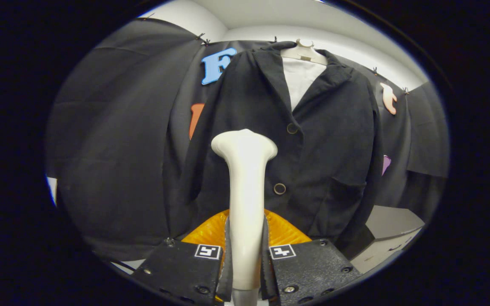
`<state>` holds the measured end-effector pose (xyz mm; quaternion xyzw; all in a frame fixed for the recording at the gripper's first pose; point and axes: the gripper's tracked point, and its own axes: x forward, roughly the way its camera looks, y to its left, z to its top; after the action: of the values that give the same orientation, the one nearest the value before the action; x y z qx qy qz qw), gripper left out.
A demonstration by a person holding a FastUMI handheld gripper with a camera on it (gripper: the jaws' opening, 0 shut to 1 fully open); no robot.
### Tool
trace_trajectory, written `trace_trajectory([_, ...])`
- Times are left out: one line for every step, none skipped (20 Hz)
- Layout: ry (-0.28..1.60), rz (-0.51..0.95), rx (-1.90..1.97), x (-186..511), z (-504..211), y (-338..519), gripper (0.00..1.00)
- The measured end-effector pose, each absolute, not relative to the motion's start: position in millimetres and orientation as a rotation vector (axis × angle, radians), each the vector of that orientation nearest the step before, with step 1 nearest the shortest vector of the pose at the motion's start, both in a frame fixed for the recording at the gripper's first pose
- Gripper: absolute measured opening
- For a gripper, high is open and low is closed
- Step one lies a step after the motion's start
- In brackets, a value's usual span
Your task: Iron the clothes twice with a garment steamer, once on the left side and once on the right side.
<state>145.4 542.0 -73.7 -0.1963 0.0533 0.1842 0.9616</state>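
Nearest, the claw [245, 255] has both fingers clamped on the pale handle of the garment steamer [245, 187], which stands upright between them, its flared head rising just ahead of the fingertips. An orange ribbed part [281, 231] shows behind the handle, just beyond the fingers; what it belongs to is hard to tell. Past the steamer head hangs the dark jacket [326, 153], buttoned over a white shirt [300, 80] on a pale hanger [304, 51], against the booth's black cloth wall. The head sits before the jacket's front, beside the upper and lower buttons, though whether it touches the cloth cannot be told. Likely risks: the head could snag a button [279, 188] or drag the lapel and pull the jacket askew on its hanger, and the smooth handle could twist in the grip if pressed hard. The handle's lower end, any hose and the jacket's hem are cut off or hidden, and a grey table [391, 223] is partly seen beyond.
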Motion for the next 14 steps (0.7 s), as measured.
trace_trajectory([0.122, 0.37, -0.4, 146, -78, 540, 0.28])
trace_trajectory([0.137, 0.367, -0.399, 144, -84, 537, 0.28])
trace_trajectory([0.159, 0.366, -0.4, 144, -91, 535, 0.28])
trace_trajectory([0.184, 0.369, -0.407, 143, -99, 532, 0.28])
trace_trajectory([0.201, 0.366, -0.415, 142, -107, 529, 0.28])
trace_trajectory([0.206, 0.359, -0.425, 140, -110, 527, 0.28])
trace_trajectory([0.21, 0.354, -0.434, 138, -114, 524, 0.28])
trace_trajectory([0.216, 0.353, -0.44, 136, -118, 523, 0.28])
trace_trajectory([0.228, 0.355, -0.446, 135, -125, 523, 0.28])
trace_trajectory([0.237, 0.356, -0.449, 133, -131, 523, 0.29])
trace_trajectory([0.25, 0.357, -0.452, 130, -138, 521, 0.29])
trace_trajectory([0.269, 0.358, -0.449, 129, -146, 520, 0.29])
trace_trajectory([0.295, 0.354, -0.448, 129, -159, 516, 0.28])
trace_trajectory([0.314, 0.346, -0.454, 128, -167, 512, 0.29])
